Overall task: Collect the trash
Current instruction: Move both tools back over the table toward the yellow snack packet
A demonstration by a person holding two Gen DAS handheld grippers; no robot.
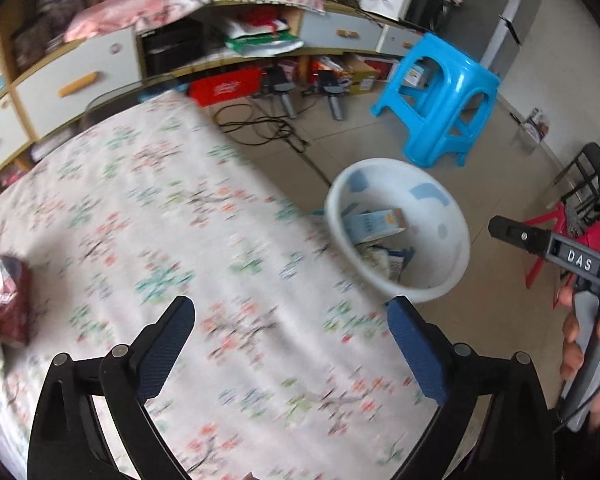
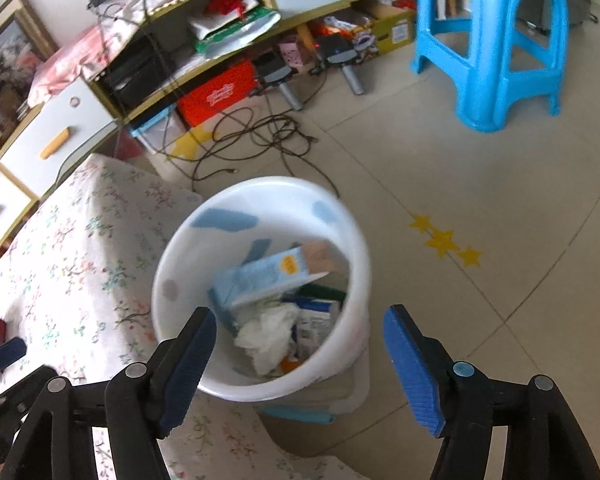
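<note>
- Two grippers, both mine, and neither is holding anything.
- My left gripper (image 1: 290, 326) hangs over the flowered tablecloth (image 1: 172, 216) with its jaws spread wide – only cloth shows between the blue pads.
- My right gripper (image 2: 300, 338) points down at the white bin (image 2: 172, 276), jaws apart, nothing between them but the bin's mouth.
- The bin stands on the tiled floor (image 2: 480, 184), just beside the table's edge.
- Inside it lie a pale blue carton (image 2: 268, 276), a crumpled white tissue (image 2: 266, 336) and other packets (too jumbled to tell apart).
- A red snack packet (image 1: 14, 300) lies on the cloth at the left edge of the left wrist view – well apart from the bin.
- A blue stool (image 2: 496, 40) stands on the floor beyond the bin.
</note>
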